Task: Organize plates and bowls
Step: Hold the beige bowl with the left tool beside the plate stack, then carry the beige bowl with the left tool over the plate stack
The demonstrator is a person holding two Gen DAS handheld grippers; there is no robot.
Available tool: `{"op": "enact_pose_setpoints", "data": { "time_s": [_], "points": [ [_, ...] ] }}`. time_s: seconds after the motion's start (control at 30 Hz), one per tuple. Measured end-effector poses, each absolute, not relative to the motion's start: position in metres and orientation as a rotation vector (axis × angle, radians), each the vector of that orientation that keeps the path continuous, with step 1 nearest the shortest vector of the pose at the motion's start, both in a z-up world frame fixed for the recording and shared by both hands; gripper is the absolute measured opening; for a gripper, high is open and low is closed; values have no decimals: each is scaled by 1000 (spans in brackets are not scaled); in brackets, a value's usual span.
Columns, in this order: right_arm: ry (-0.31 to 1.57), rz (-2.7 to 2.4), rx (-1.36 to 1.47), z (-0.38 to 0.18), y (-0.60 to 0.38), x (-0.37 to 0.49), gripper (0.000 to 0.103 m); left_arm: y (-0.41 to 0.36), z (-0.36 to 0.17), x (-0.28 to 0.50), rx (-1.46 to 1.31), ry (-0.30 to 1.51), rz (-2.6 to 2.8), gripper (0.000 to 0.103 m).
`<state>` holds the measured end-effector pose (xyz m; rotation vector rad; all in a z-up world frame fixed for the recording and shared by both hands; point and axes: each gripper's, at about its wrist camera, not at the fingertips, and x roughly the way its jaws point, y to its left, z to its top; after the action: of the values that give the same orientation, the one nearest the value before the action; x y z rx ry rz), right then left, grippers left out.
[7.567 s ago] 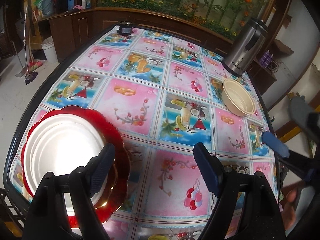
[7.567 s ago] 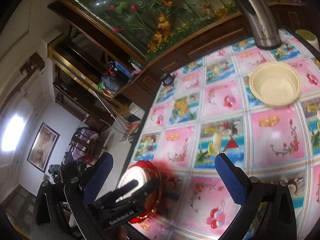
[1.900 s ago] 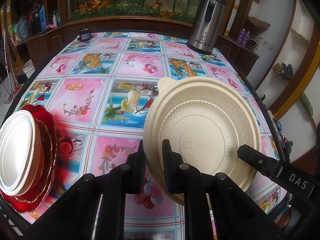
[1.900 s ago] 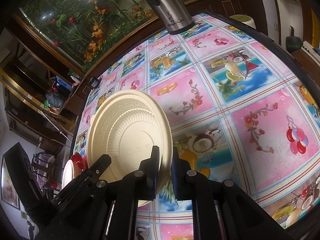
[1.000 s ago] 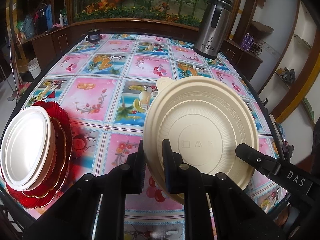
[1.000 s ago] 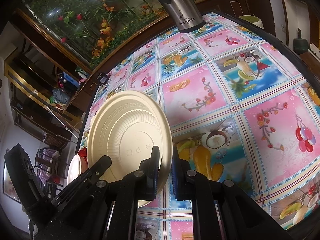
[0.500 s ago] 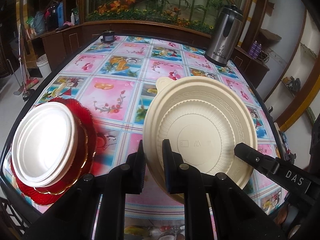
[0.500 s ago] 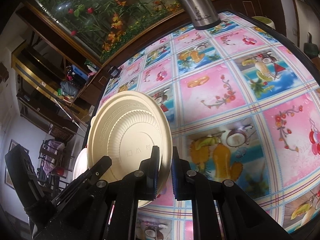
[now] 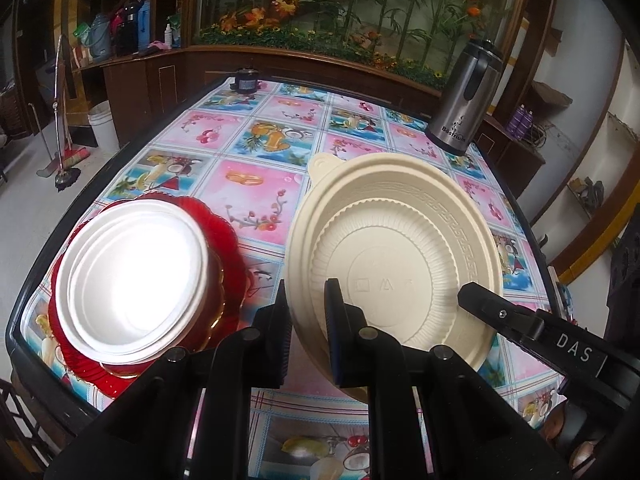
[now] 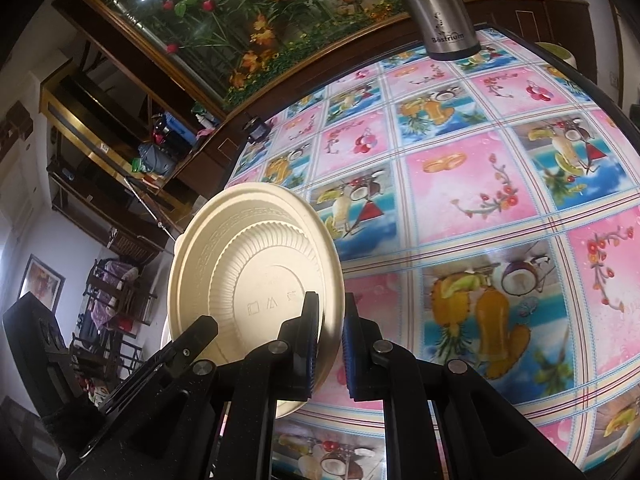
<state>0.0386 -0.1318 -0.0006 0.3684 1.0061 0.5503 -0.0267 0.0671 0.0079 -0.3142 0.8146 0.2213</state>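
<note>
We hold the cream bowl (image 9: 396, 248) between both tools, tipped up so its ribbed underside faces the cameras, in the air above the table (image 9: 256, 184). Our left gripper (image 9: 308, 320) angles downward, its jaws nearly closed and pinching the bowl's near-left rim. Our right gripper (image 10: 330, 344) also points down, clamped the same way on the opposite rim; in the left view its finger reaches in from the right, marked "DAS". Small moulded symbols, a square and a triangle, sit on the bowl's base.

To the left of the bowl, near the table's left edge, a white plate (image 9: 132, 284) rests on top of a stack of red plates (image 9: 228, 264). At the far right corner of the table stands a steel jug (image 9: 466, 100) printed "Bastrium". A small dark pot (image 9: 245, 80) sits at the far edge.
</note>
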Motion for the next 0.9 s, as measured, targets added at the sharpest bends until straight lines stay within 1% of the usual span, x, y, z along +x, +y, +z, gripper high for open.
{"op": "enact_pose_setpoints", "data": {
  "time_s": [0.6, 0.9],
  "points": [
    [971, 626, 326, 21, -100, 24, 11, 95, 24, -52, -363, 759, 262, 13],
    [967, 668, 271, 25, -69, 19, 11, 118, 21, -62, -394, 750, 310, 13]
  ]
}}
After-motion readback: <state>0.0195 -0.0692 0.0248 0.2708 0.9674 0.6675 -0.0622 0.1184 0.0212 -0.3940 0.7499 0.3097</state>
